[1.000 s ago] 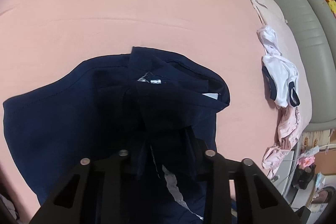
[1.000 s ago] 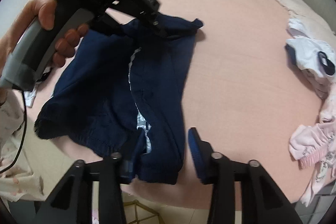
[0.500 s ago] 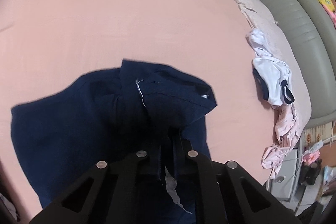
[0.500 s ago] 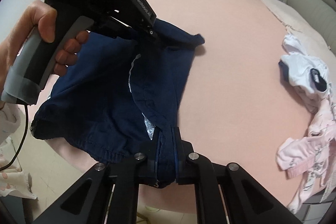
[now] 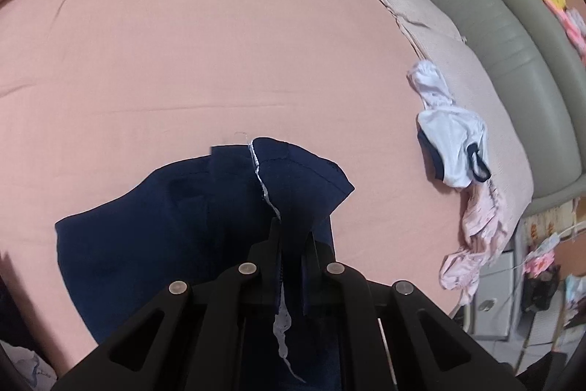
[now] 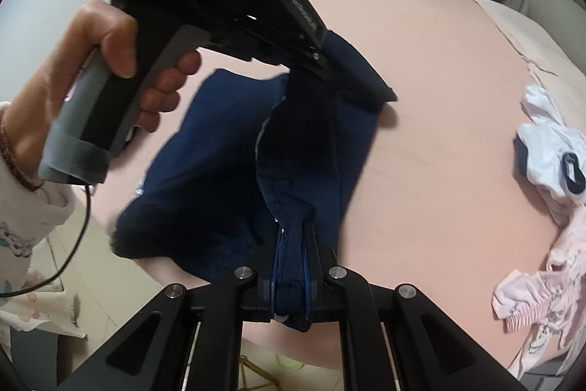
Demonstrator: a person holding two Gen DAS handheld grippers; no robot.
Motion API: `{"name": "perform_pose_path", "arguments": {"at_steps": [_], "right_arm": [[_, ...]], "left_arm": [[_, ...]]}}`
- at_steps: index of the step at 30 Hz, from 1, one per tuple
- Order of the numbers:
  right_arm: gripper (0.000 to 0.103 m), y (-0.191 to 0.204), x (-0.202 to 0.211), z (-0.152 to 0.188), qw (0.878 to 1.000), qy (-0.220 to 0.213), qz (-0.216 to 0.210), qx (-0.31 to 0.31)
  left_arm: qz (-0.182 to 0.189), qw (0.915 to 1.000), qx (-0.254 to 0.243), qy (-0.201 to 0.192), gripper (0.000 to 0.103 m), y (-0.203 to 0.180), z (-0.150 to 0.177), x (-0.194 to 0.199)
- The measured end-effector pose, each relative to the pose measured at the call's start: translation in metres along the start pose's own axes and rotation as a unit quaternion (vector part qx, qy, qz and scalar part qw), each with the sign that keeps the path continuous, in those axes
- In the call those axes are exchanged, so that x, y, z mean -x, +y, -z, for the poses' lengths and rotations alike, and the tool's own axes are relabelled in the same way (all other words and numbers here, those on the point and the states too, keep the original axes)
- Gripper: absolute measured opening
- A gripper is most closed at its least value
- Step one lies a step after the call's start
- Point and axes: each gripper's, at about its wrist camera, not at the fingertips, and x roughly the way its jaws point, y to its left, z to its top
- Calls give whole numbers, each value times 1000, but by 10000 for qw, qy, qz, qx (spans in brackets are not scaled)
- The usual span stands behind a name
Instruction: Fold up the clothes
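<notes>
Right wrist view: the dark navy cotton shorts [image 6: 227, 171] lie on the pink bedsheet [image 6: 439, 105], waistband clenched in the right gripper [image 6: 291, 266], hem pinched by the left gripper [image 5: 291, 244]. Light, limp cloth will likely sag; thick seams look like the surest hold.

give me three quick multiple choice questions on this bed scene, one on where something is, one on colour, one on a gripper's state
1. Where does the white garment lie?
A. beside the pink garment, near the bed's edge
B. on top of the navy shorts
C. on the floor

2. What colour are the shorts being handled?
A. grey
B. navy
C. red

3. How is the right gripper?
A. open above the bed
B. shut on nothing
C. shut on the shorts

Answers: 1 A, it rests next to the pink one by the bed's edge; 2 B, the fabric is dark blue; 3 C, blue cloth is pinched between its fingers.
</notes>
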Motion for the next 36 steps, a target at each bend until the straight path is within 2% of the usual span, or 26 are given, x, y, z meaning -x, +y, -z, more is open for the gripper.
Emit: {"name": "perform_pose_path", "arguments": {"at_steps": [4,6,10,14,17,21,26,34,36], "right_arm": [[8,9,8,-7,9991,2,-412,-83],[8,10,22,8,9984,9,-566,-82],[8,17,13,-6,9964,65,-841,-3],[8,51,10,-23,9933,203,-1133,129],[8,65,12,-23,9935,230,-1048,389],[8,75,13,-26,9927,352,-1071,419],[8,84,14,-27,9923,394,-1072,476],[8,97,25,-31,9891,464,-1233,660],[8,109,17,-32,9881,489,-1253,743]], "left_arm": [[-3,9999,91,-61,6,13,-4,12],[-46,9999,105,-102,6,18,-5,18],[-233,9996,120,-95,6,30,-4,27],[-457,9989,67,-9,6,47,3,34],[-551,9983,187,6,6,58,7,35],[-756,9968,245,35,6,72,10,39],[-802,9963,297,45,6,85,13,44],[-972,9946,338,100,6,85,11,41],[-1054,9938,325,115,6,86,9,38]]}}
